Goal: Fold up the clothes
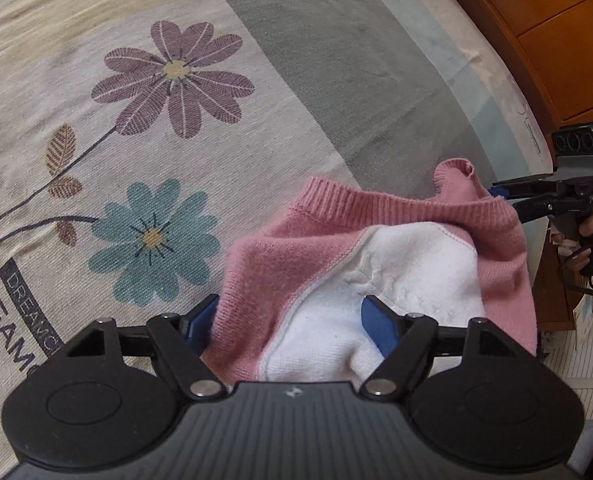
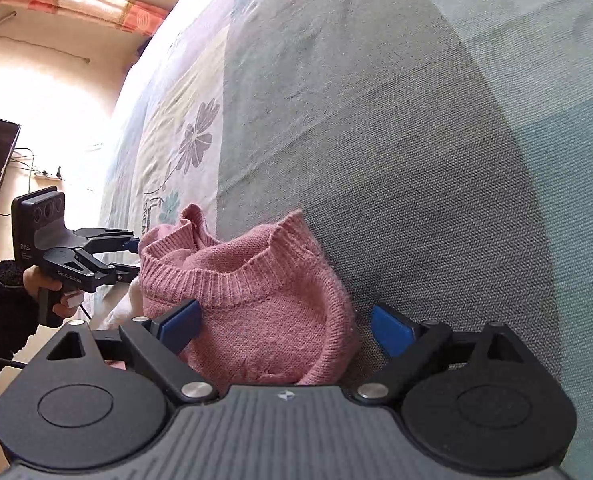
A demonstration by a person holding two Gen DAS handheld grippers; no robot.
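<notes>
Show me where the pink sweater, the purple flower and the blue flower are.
pink sweater (image 1: 280,256): left wrist view, on its pink knit body.
purple flower (image 1: 175,69): left wrist view, on its yellow centre.
blue flower (image 1: 152,239): left wrist view, on its yellow centre.

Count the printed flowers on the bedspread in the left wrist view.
2. A purple flower is printed above and left of the pink sweater; a teal flower sits below it, just left of the sweater. More may lie hidden under the sweater or outside the frame.
</notes>
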